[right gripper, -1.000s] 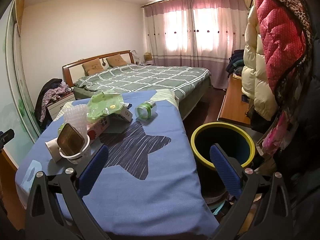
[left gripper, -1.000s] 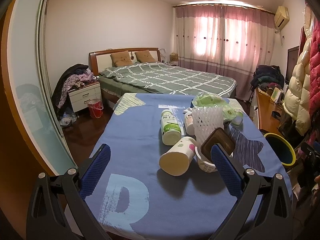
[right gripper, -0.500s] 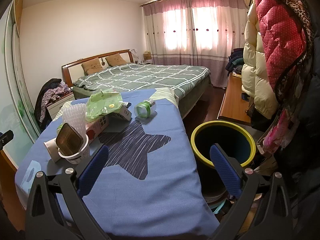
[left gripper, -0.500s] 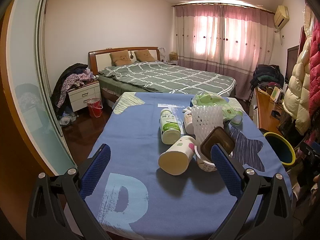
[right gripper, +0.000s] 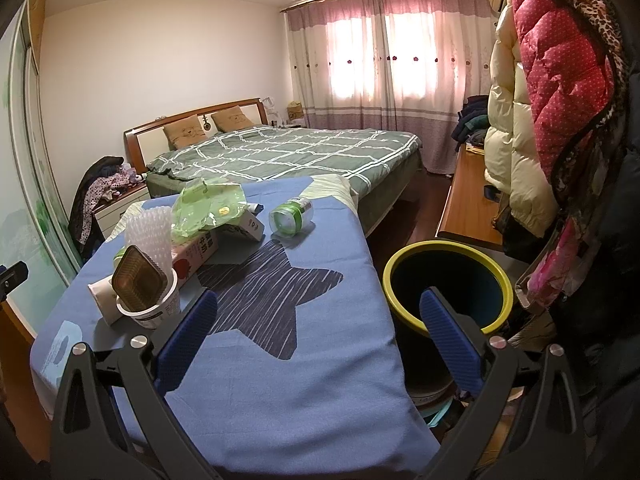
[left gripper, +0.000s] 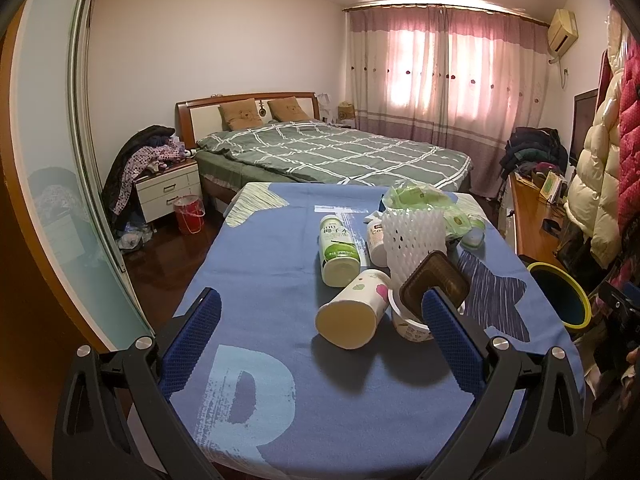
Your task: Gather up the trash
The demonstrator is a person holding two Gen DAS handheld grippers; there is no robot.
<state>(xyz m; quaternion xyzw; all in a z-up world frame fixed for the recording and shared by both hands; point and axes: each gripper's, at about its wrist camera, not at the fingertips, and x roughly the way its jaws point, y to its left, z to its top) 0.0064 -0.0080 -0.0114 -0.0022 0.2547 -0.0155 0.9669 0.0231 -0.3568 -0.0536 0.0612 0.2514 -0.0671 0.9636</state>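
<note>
Trash lies on a blue-clothed table [left gripper: 260, 280]: a tipped paper cup [left gripper: 354, 314], a white tub [left gripper: 412, 322] holding a brown tray [left gripper: 434, 286] and white foam netting [left gripper: 412, 236], a green-and-white bottle [left gripper: 338, 250], and a green plastic bag [left gripper: 416, 198]. In the right wrist view I see the tub [right gripper: 154, 306], a milk carton [right gripper: 196, 252], the bag [right gripper: 208, 204] and a small lying bottle [right gripper: 290, 216]. A yellow-rimmed bin [right gripper: 446, 284] stands right of the table. My left gripper [left gripper: 320, 344] is open and empty just short of the cup. My right gripper [right gripper: 316, 344] is open and empty over the table's right edge.
A bed [left gripper: 332, 152] with a green checked cover lies behind the table. A nightstand [left gripper: 168, 192] and red bucket [left gripper: 189, 214] stand at the left. A wooden desk [right gripper: 466, 204] and hanging coats [right gripper: 560, 100] fill the right side. A sliding mirror door [left gripper: 48, 200] runs along the left.
Both views have shifted only slightly; the left gripper has eased a little toward the cup. Nothing on the table has moved.
</note>
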